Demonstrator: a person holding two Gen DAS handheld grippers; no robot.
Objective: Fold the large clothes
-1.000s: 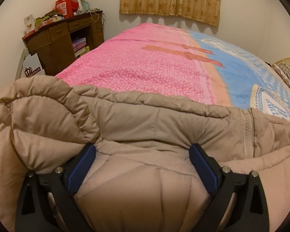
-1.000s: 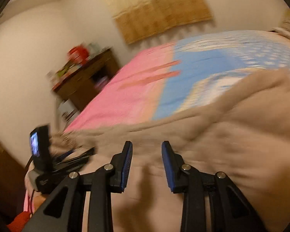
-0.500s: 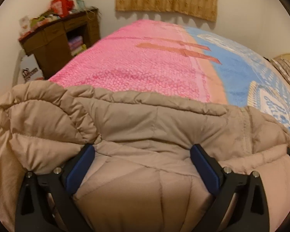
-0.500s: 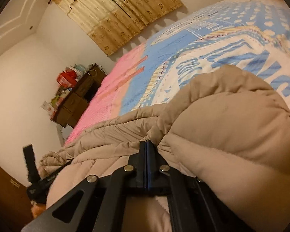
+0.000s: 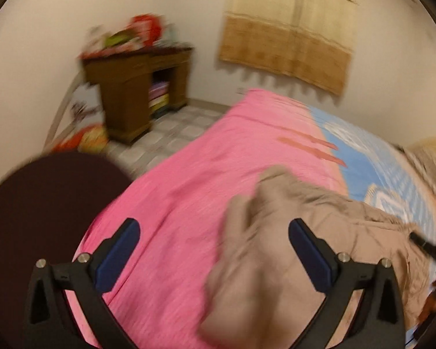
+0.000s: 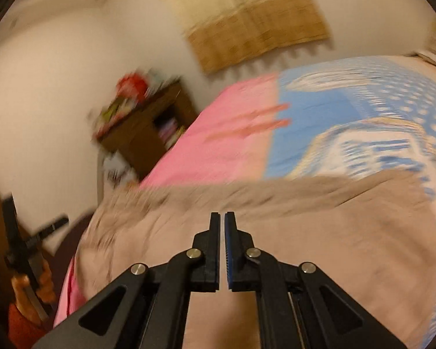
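A large beige puffer jacket (image 5: 299, 250) lies on the bed's pink and blue cover (image 5: 189, 203). It also shows in the right wrist view (image 6: 319, 232), spread flat below the fingers. My left gripper (image 5: 213, 232) is open and empty, raised above the jacket's left edge. My right gripper (image 6: 222, 221) has its jaws nearly together with a thin gap and nothing between them, above the jacket. Both views are blurred by motion.
A brown wooden desk (image 5: 136, 87) with clutter on top stands against the far wall left of the bed. A tan curtain (image 5: 287, 29) hangs on the wall. A dark rounded object (image 5: 43, 218) is at the left. A tiled floor (image 5: 171, 136) lies between desk and bed.
My left gripper has lifted up and away from the jacket, staying open. My right gripper has let go of the jacket fold it pinched and risen above it.
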